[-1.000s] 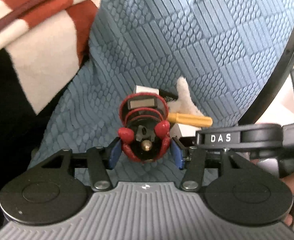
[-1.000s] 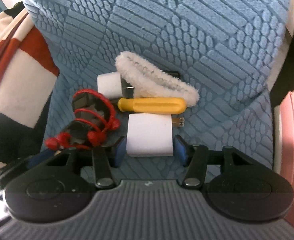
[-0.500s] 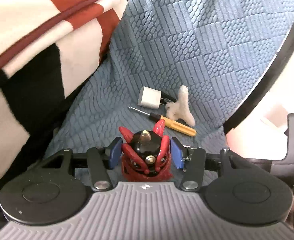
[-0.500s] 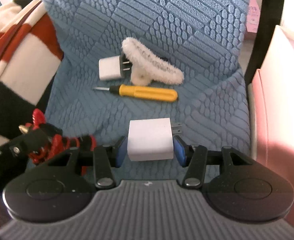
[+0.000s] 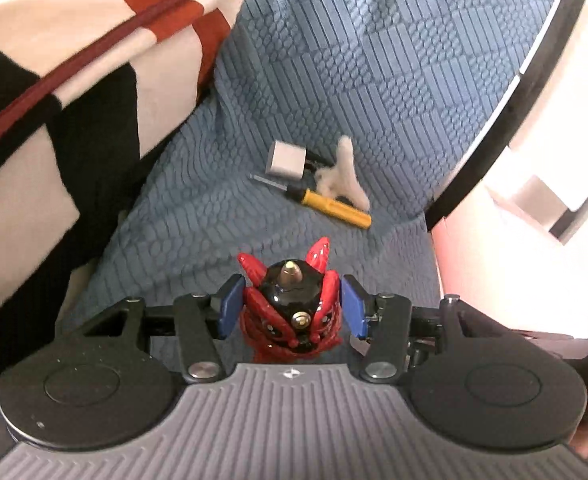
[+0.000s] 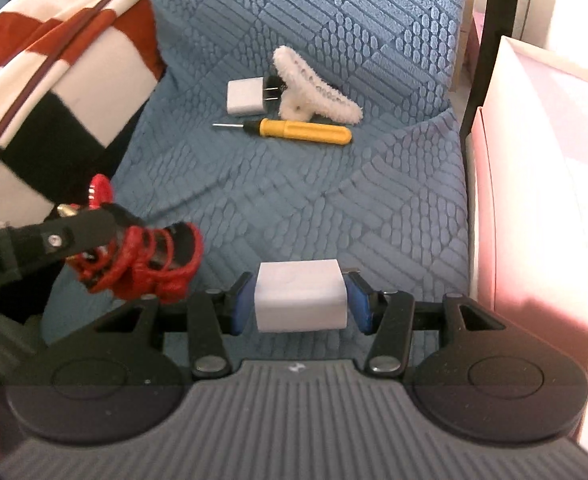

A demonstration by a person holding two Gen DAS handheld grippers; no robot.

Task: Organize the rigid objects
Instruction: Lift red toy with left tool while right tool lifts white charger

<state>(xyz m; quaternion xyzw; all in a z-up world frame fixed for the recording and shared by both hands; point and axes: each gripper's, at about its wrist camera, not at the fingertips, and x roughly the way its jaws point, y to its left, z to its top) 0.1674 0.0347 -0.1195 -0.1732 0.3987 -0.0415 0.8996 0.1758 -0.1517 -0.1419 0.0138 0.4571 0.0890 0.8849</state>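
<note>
i have both claws loaded. my left gripper (image 5: 289, 306) is about half closed, its blue pads pressed on the sides of the red and black figurine (image 5: 291, 312), horns pointing away from me. my right gripper (image 6: 301, 302) is clamped about as wide on the white charger block (image 6: 300, 300), holding it level above the blue cushion (image 6: 334, 208). in the right view the figurine hangs at near left, just beside the block.

far from me on the cushion lie the small white plug (image 6: 246, 96), the yellow screwdriver (image 6: 298, 130) just nearer than it, and the fluffy white hair clip (image 6: 314, 88) touching the plug's prongs on the right.

the step, as i judge it, is carrying both pieces away to their place. to do it well i'd keep both grips firm, hold the two hands apart so the loads don't knock, and mind the striped blanket (image 5: 73, 80) on the left. the figurine's glossy curves could slip, so no sudden wrist rolls.
</note>
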